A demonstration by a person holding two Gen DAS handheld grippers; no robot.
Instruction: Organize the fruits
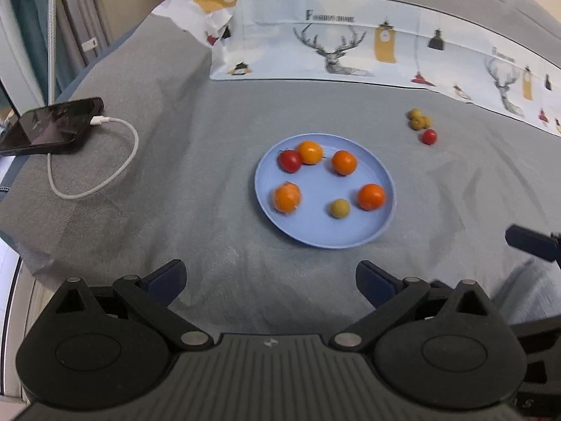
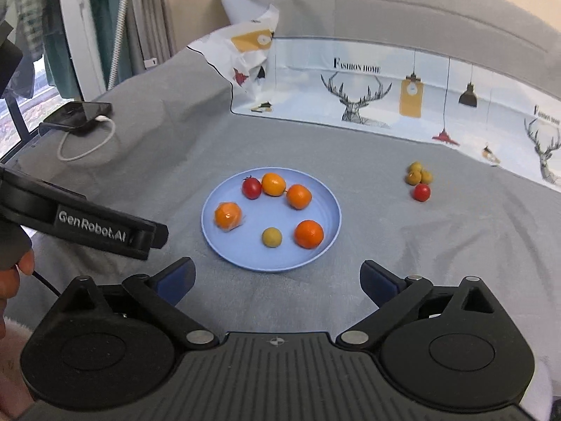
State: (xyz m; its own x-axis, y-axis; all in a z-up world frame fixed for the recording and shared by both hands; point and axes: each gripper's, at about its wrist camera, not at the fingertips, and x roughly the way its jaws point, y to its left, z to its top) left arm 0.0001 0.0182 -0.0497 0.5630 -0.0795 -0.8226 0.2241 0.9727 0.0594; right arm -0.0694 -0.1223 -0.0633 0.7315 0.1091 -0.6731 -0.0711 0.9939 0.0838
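Observation:
A blue plate [image 1: 308, 231] [image 2: 245, 259] lies on the grey cloth. On it are several orange fruits, one red tomato [image 1: 290, 160] [image 2: 251, 188] and one small yellow-green fruit [image 1: 339, 208] [image 2: 271, 237]. Off the plate, far right, a cluster of yellow-green fruits [image 1: 419, 119] [image 2: 418, 173] sits beside a red tomato [image 1: 429, 137] [image 2: 421, 192]. My left gripper [image 1: 270, 279] is open and empty, short of the plate. My right gripper [image 2: 277, 280] is open and empty, near the plate's front edge.
A black phone [image 1: 52, 126] [image 2: 79, 114] with a white charging cable [image 1: 101, 172] lies at the left. A printed deer-pattern sheet [image 1: 368, 45] [image 2: 385, 94] stands along the back. The left gripper's body [image 2: 87, 226] shows at the left of the right wrist view.

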